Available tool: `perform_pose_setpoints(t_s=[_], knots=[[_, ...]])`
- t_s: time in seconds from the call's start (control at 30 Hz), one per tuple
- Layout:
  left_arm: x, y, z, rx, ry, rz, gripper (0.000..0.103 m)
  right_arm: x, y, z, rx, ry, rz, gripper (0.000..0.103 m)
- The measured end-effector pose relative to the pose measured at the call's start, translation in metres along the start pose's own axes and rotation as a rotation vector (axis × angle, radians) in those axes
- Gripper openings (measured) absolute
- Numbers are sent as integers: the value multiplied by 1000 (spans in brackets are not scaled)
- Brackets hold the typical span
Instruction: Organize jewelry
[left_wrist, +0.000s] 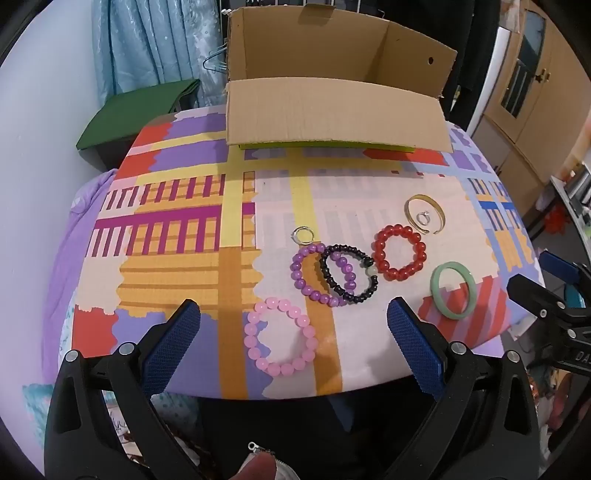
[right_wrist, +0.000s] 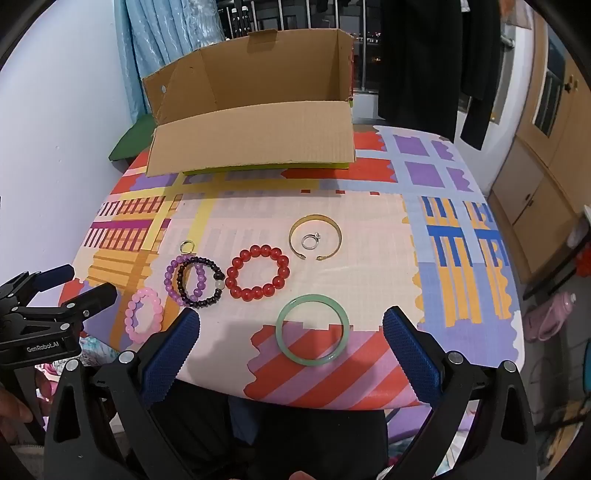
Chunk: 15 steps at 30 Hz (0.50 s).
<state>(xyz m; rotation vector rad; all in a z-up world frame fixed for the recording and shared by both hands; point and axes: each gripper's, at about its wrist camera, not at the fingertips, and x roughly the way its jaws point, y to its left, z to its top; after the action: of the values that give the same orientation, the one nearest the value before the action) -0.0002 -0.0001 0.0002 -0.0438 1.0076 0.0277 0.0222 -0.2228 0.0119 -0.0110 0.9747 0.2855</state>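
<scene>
Jewelry lies on a table with a colourful cloth. A pink bead bracelet lies between the fingers of my open left gripper. A purple bead bracelet and a black bead bracelet overlap. Beyond are a red bead bracelet, a gold open bangle around a silver ring, a small hoop and a green jade bangle. My open right gripper frames the green bangle. An open cardboard box stands at the far edge.
A green folded item sits behind the table on the left, before a blue curtain. Wooden cabinets stand on the right. Dark clothes hang behind the box. The table's near edge is just in front of both grippers.
</scene>
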Motion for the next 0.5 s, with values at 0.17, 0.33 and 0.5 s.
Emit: perform_pose_setpoints(t_s=[0.17,0.33,0.5], knots=[[0,0,0,0,2,-2,97,0,0,0,0,3,1,98],[0,0,0,0,2,0,97,0,0,0,1,2,-1,98],[0,0,0,1,2,0,97,0,0,0,2,4,10,98]])
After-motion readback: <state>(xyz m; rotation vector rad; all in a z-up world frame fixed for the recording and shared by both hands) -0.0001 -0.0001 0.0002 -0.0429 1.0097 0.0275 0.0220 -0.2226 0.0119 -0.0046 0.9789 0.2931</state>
